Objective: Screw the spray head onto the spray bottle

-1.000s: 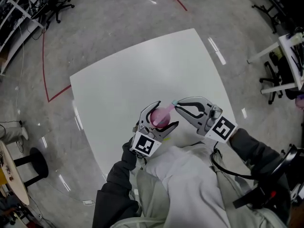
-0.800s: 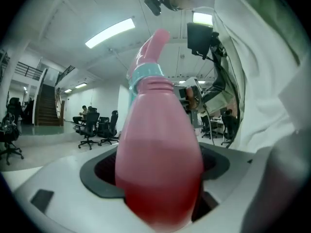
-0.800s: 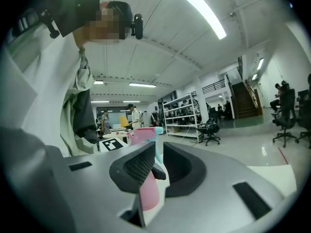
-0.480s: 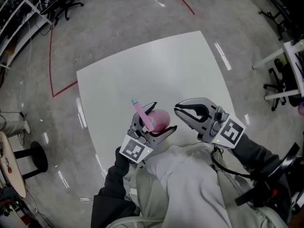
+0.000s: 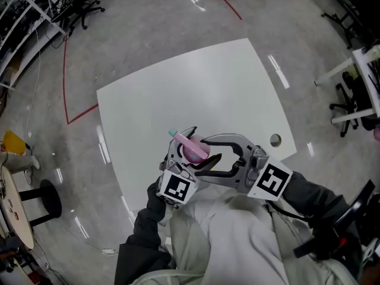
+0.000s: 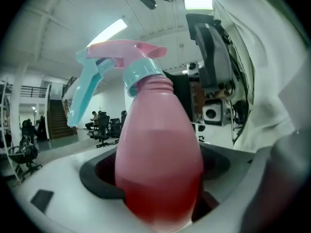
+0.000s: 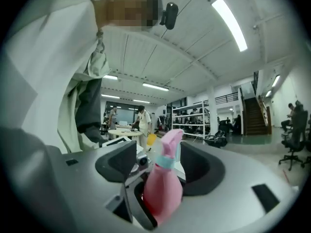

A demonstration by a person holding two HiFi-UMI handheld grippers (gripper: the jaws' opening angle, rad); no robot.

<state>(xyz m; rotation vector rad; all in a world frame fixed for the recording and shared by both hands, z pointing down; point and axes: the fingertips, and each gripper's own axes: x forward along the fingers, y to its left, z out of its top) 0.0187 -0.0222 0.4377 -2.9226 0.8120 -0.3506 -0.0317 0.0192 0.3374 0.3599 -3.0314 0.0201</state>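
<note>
A pink spray bottle (image 5: 192,151) is held in my left gripper (image 5: 200,145), which is shut on its body. Its pink and teal spray head (image 6: 116,57) sits on the neck (image 6: 156,84) by a teal collar, nozzle pointing left in the left gripper view. My right gripper (image 5: 200,155) has come in from the right. Its jaws have just been opening and now stand open on either side of the bottle (image 7: 163,188), pads apart from it. The bottle's base is hidden inside the left jaws.
The white table (image 5: 178,88) lies below both grippers, with a round hole (image 5: 275,139) near its right edge. Office chairs (image 5: 80,8) and a stool (image 5: 44,200) stand on the grey floor around it.
The right gripper let go of the nozzle tip, opened, and moved left until its jaws flank the bottle. The spray head swung from pointing right to pointing up-left. The left gripper rose slightly.
</note>
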